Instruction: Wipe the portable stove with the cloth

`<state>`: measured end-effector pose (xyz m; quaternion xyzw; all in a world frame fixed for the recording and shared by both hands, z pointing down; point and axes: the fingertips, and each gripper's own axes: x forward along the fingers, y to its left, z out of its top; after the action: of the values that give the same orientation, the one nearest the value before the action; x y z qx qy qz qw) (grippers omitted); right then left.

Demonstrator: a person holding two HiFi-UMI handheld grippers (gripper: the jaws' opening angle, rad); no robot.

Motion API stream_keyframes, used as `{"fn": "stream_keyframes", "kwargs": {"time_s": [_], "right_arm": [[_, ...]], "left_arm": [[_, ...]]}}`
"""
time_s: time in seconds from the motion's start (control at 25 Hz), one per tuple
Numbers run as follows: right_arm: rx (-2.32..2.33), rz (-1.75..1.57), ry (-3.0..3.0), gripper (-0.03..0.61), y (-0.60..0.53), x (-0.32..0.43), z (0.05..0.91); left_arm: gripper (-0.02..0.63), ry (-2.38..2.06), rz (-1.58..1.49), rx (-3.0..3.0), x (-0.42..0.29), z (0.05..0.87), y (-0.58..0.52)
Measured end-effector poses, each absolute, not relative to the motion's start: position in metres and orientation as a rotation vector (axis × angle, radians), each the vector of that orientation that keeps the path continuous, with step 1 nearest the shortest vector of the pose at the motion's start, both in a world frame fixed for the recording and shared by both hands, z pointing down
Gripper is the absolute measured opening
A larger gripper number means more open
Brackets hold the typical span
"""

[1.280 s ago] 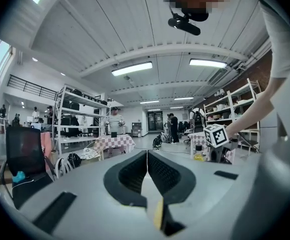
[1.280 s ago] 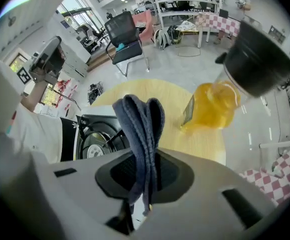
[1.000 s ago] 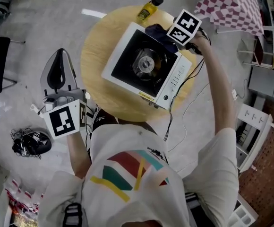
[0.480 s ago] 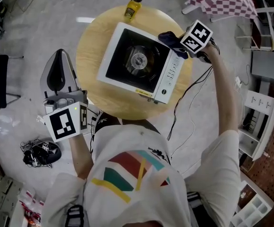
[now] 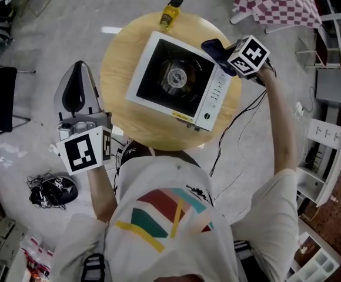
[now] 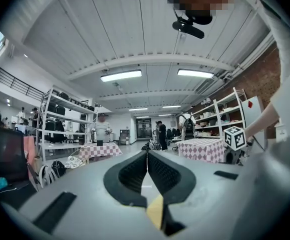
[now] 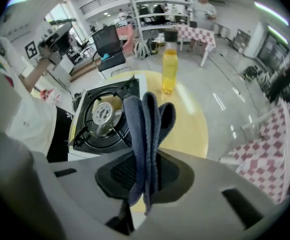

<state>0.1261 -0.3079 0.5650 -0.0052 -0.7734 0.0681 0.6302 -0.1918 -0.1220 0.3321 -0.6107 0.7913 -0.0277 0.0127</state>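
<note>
Right gripper [image 7: 146, 176] stays clamped on the blue cloth [image 7: 144, 129], and since a second ago it has slid along the portable stove's [image 5: 176, 78] far edge. It's now up at the corner by the control strip, off the burner. The stove sits on the round counter [image 5: 120, 63], yellow bottle [image 5: 170, 15] behind it. Left gripper [image 6: 147, 166] hangs off to the side, jaws pressed together, empty.
</note>
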Motion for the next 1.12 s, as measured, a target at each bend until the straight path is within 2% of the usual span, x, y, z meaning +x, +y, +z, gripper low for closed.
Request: {"fn": "stream_keyframes", "kwargs": {"time_s": [0.2, 0.32, 0.56, 0.68, 1.12], "right_arm": [[-0.203, -0.730, -1.632, 0.035, -0.315, 0.039, 0.517], [-0.306, -1.017, -1.562, 0.035, -0.295, -0.016, 0.516], [-0.630, -1.256, -1.442, 0.035, -0.252, -0.083, 0.535], [-0.680, -1.236, -1.467, 0.034, -0.250, -0.104, 0.539], [-0.650, -1.241, -1.369, 0.035, -0.274, -0.107, 0.569]], "left_arm": [[0.006, 2.496, -0.065, -1.845, -0.188, 0.332, -0.120], [0.006, 2.525, -0.026, -1.808, -0.193, 0.338, -0.105], [0.006, 2.599, 0.019, -1.745, -0.221, 0.324, -0.051], [0.006, 2.613, 0.032, -1.719, -0.233, 0.322, -0.039], [0.006, 2.629, 0.012, -1.707, -0.251, 0.325, -0.029]]}}
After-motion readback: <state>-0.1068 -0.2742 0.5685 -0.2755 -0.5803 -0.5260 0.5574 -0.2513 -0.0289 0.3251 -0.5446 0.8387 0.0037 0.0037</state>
